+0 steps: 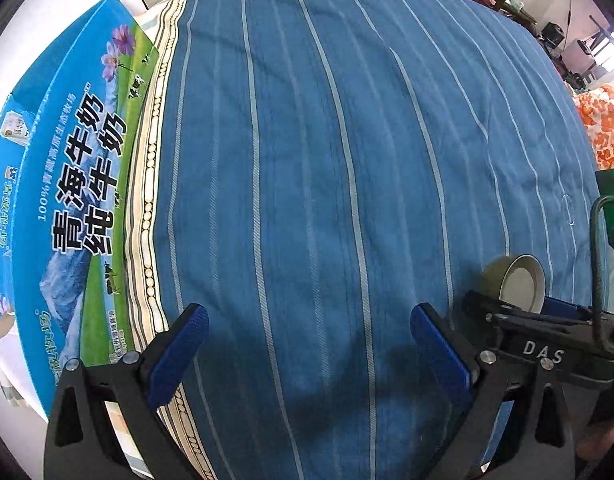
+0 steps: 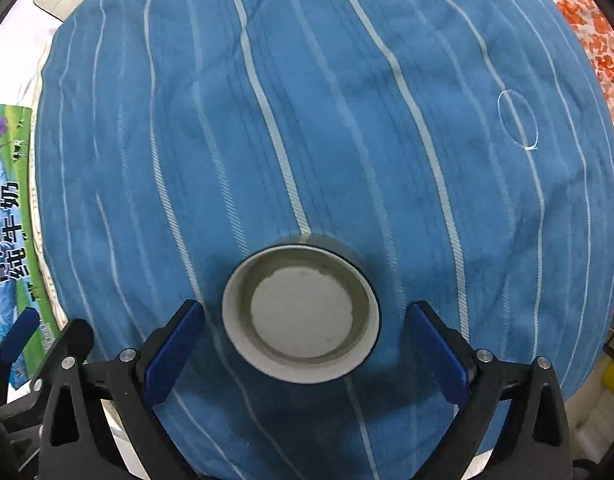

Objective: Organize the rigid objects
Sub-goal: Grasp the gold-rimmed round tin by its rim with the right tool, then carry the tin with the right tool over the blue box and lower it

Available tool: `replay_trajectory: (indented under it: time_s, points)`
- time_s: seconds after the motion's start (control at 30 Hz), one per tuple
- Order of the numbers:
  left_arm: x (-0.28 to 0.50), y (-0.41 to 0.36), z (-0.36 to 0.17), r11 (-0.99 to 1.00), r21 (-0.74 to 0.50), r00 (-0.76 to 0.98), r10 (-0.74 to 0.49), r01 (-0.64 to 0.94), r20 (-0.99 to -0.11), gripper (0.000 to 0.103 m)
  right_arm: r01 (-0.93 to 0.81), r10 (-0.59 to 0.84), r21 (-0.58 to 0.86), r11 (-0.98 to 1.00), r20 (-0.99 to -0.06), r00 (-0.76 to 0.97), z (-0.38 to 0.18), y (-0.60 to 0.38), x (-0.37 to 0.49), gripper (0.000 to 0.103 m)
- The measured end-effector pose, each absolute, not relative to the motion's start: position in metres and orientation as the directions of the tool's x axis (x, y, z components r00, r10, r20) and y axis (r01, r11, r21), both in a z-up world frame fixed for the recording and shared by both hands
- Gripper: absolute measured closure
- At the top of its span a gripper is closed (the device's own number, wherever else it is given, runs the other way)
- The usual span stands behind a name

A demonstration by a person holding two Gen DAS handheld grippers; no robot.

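A small bowl [image 2: 301,312], olive green outside and pale inside, lies tipped on the blue striped cloth [image 2: 347,120] with its mouth facing the right camera. My right gripper [image 2: 307,309] is open, its blue pads [image 2: 175,350] on either side of the bowl with a gap on both sides. In the left wrist view the same bowl [image 1: 517,286] sits at the lower right, just beyond the right gripper's black frame [image 1: 543,346]. My left gripper [image 1: 307,344] hangs open over bare cloth [image 1: 307,160], holding nothing.
A large blue milk carton box [image 1: 67,208] with printed characters lies along the left edge of the cloth, also seen as the box [image 2: 7,220] in the right view. An orange floral fabric [image 1: 603,128] lies at the far right. Furniture stands beyond the far edge.
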State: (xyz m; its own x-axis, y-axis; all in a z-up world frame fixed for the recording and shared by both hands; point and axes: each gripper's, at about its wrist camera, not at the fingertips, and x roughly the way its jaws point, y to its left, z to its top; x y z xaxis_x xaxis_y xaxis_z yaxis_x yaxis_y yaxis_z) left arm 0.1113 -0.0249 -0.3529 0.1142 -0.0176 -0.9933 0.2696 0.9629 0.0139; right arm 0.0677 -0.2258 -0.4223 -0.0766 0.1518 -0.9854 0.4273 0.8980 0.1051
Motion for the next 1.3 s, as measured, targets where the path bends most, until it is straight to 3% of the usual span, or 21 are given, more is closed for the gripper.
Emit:
replay_trajectory:
  time_s: [0.13, 0.3, 0.33, 1.3]
  points:
    - [0.108, -0.028, -0.356, 0.963, 0.011, 0.111, -0.020, 0.270, -0.994, 0.000, 0.414, 0.115, 0.074, 0.907, -0.991, -0.074, -0.429, -0.212, 0.067, 0.006]
    - [0.108, -0.028, -0.359, 0.963, 0.009, 0.112, -0.022, 0.269, -0.993, 0.000, 0.388, 0.049, 0.027, 0.921, -0.998, -0.049, -0.423, -0.200, 0.063, 0.033]
    - [0.107, -0.028, -0.359, 0.962, 0.011, 0.114, -0.020, 0.271, -0.993, 0.000, 0.383, 0.043, 0.022, 0.923, -0.998, -0.044, -0.422, -0.197, 0.063, 0.035]
    - [0.094, 0.008, -0.282, 0.961, -0.004, 0.242, -0.074, 0.277, -0.968, 0.000, 0.304, 0.038, 0.081, 0.949, -0.989, 0.144, -0.326, -0.198, 0.019, 0.036]
